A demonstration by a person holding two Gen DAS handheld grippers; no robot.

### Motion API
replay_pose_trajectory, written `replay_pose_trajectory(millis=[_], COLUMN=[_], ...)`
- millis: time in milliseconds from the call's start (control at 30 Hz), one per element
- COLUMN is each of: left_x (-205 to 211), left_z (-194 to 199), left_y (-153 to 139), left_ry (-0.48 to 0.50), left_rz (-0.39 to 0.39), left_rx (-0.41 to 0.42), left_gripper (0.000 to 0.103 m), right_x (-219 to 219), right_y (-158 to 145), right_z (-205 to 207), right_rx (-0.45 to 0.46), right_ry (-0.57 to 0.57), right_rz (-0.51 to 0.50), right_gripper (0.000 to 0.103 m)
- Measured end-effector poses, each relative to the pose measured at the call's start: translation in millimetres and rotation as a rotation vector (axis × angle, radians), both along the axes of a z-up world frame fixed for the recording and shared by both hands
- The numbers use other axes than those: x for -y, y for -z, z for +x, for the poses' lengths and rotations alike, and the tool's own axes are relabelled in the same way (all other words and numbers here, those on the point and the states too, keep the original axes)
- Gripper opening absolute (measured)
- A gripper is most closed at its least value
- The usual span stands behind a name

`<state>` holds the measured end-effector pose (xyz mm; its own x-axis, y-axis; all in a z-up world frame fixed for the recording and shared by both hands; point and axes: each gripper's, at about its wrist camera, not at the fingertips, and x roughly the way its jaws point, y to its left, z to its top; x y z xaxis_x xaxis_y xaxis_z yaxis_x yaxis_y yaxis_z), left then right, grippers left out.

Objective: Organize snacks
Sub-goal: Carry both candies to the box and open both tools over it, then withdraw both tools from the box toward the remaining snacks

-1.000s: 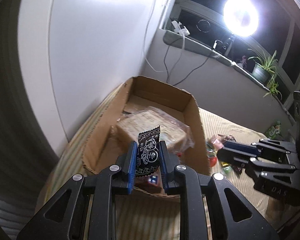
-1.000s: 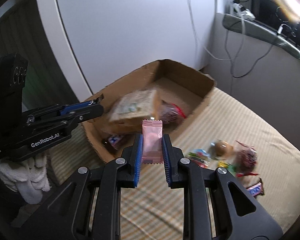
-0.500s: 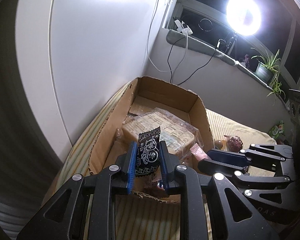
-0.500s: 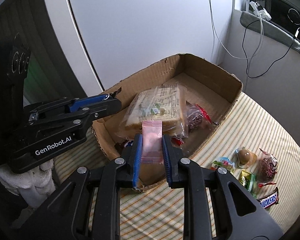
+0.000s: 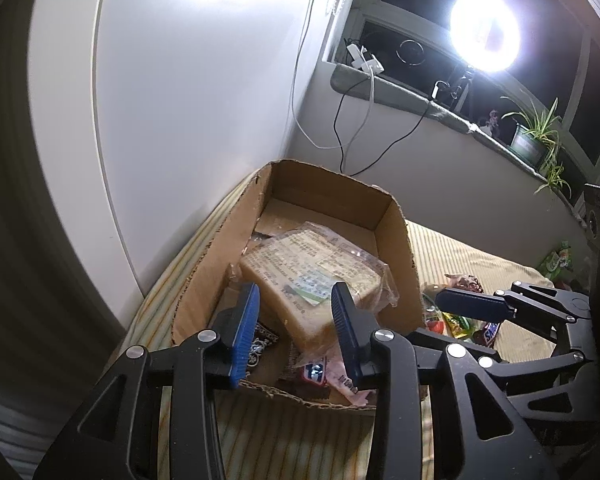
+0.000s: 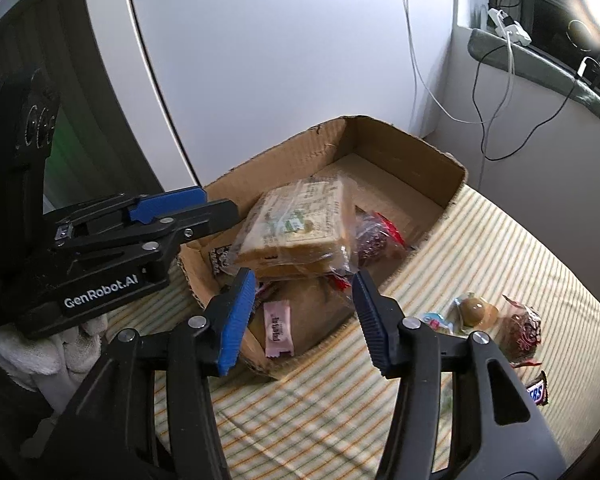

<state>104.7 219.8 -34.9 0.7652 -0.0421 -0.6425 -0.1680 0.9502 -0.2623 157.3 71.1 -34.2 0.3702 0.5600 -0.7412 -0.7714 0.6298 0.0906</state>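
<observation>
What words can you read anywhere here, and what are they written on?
"GenRobot.AI": on the left hand-held gripper, on its black body.
"ERS": the end of a name on the brown candy bar at the picture's edge.
"SN": on the same bar in the left wrist view.
Sandwich pack label: too small to read.
Pink sachet: print blurred.

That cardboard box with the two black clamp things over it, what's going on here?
A person is tidying snacks into the cardboard box, with a two-finger tool in each hand. Both the left tool and the right tool are open and empty above the box's near end. A pink packet and a black patterned packet lie inside, beside a wrapped loaf of bread. More snacks, including a Snickers bar, wait on the striped cloth.
</observation>
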Motion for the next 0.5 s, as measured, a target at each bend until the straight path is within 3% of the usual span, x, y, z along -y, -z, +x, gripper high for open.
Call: replay_pose_trajectory(millis=[267,500], left_x=[18.5,51.4], left_z=[1.2,2.9], left_y=[-4.1,-9.0], left_ry=[0.036,0.097], left_rz=[-0.008,-0.012], left_rx=[0.009,0.020], left_gripper=[0.036,0.036], right_x=[41.7,106.0], right_y=[-1.9,4.6], right_z=[10.1,28.7], right_rx=[0.001,-0.013], right_ry=[0.066,0.196], right_rz=[0.019,0.021], right_gripper=[0.053,0.053])
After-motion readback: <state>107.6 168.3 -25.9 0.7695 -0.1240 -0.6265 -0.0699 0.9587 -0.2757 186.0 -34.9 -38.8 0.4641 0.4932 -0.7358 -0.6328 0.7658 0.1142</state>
